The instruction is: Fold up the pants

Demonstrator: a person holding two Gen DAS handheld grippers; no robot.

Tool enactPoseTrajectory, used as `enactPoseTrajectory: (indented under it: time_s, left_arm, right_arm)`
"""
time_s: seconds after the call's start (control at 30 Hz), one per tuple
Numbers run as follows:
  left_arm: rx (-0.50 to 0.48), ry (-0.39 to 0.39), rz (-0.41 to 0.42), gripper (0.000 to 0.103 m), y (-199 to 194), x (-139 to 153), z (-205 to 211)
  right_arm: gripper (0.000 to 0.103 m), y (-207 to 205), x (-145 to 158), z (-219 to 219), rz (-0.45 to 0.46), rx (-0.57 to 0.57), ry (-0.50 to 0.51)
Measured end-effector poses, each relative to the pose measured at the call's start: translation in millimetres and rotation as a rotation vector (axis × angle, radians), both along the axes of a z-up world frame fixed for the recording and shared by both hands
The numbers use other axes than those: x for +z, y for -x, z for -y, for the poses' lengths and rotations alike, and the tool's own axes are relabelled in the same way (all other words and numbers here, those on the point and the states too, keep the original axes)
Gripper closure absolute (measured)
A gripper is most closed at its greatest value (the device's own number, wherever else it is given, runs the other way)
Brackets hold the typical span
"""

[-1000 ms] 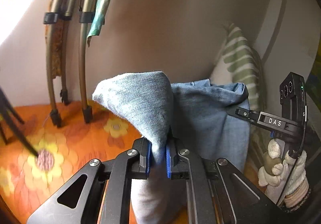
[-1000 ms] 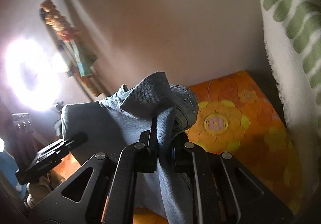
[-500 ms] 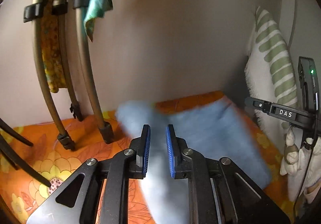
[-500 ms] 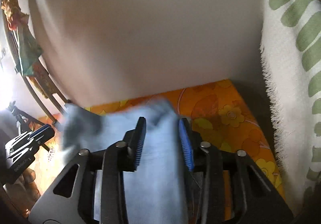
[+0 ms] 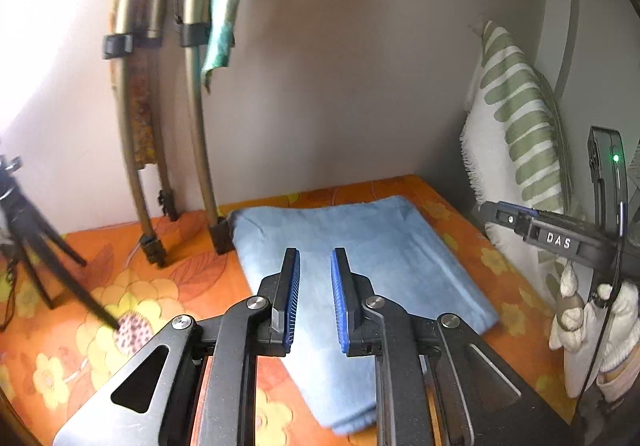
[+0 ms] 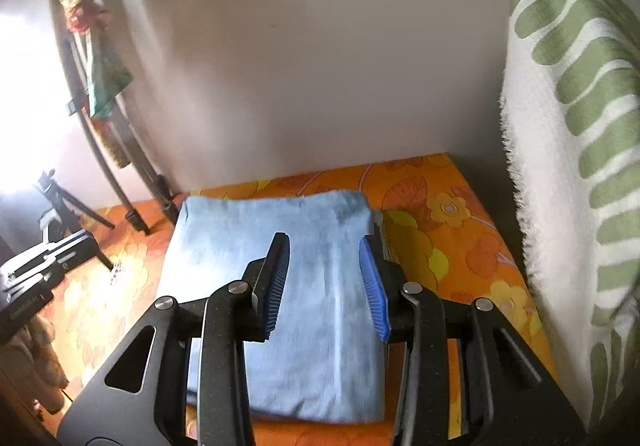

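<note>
Both grippers hovered above the folded blue pants: left gripper released, angled down; right gripper spread wide, holding nothing.

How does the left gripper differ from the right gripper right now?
The left gripper has a narrow opening; the right gripper is spread much wider. The left hangs over the folded blue pants' left part, the right over their right part. Both are open, hold nothing, and have blue pads.
</note>
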State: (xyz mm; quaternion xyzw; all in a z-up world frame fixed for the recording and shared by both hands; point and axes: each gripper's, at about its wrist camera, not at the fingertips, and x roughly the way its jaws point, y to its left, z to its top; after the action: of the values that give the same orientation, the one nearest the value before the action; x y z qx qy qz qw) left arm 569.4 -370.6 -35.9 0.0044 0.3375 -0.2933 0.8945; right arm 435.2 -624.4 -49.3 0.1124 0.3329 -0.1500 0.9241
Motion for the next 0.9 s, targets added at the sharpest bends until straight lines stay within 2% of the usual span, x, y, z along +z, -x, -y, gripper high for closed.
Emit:
enactPoseTrajectory:
  time_s: [0.07, 0.17, 0.2, 0.3, 0.33, 0.47, 0.57, 0.77, 0.83, 0.9]
  left_arm:
    - [-0.003, -0.006, 0.002, 0.089, 17, 6, -7]
    - [-0.006, -0.019, 0.014, 0.089, 40, 10, -14]
    - [-0.007, -0.023, 0.019, 0.086, 49, 12, -17]
    - [-0.008, -0.018, 0.023, 0.057, 75, 17, -27]
    - [-0.008, -0.013, 0.029, 0.054, 85, 19, -31]
    - [-0.005, -0.017, 0.053, 0.052, 118, 27, -40]
    - [-0.007, 0.003, 0.049, 0.042, 142, 34, -47]
    - [-0.001, 0.044, 0.054, 0.038, 182, 40, -61]
    - [0.006, 0.055, 0.049, 0.038, 194, 39, -65]
    - [0.001, 0.019, 0.064, 0.038, 206, 38, -63]
  right_arm:
    - [0.062, 15, 2, -12, 0.005, 0.007, 0.001]
    - [0.051, 44, 8, -36, 0.032, 0.013, 0.027]
    - [0.05, 54, 9, -45, 0.038, 0.017, 0.043]
    - [0.05, 79, 15, -67, 0.051, 0.022, 0.07]
    - [0.05, 86, 15, -73, 0.053, 0.02, 0.073]
    - [0.042, 112, 17, -95, 0.05, 0.022, 0.092]
    - [0.036, 134, 20, -115, 0.048, 0.028, 0.113]
    - [0.02, 169, 23, -141, 0.054, 0.006, 0.121]
    - [0.018, 182, 23, -148, 0.061, -0.018, 0.121]
    - [0.015, 194, 23, -155, 0.064, -0.041, 0.132]
